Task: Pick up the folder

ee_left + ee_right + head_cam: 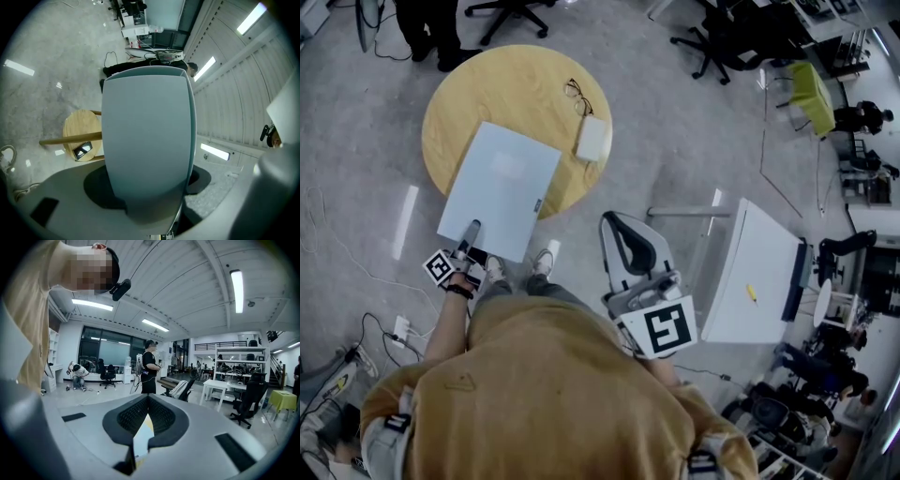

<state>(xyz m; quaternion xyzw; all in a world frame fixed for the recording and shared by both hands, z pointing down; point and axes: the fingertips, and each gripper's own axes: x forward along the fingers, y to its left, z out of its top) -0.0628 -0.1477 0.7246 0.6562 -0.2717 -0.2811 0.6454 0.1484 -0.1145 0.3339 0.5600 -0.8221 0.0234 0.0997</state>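
Note:
A pale blue-grey folder (502, 187) lies flat on the round wooden table (487, 84), with its near edge hanging over the rim. My left gripper (472, 234) reaches level onto the folder's near left corner. In the left gripper view the folder (150, 140) fills the space between the jaws of the left gripper (150, 197), and dark pad shows on both sides of it, so the jaws stand open around it. My right gripper (614, 220) hovers over the floor to the right of the table, away from the folder. Its pads meet and hold nothing (148, 399).
Glasses (577, 96) and a small white box (592, 138) lie on the table's right side, beside the folder. A white desk (759, 272) stands to the right. Office chairs are at the far side, and cables (394, 328) run over the floor at left. A wooden stool (82, 136) shows beyond.

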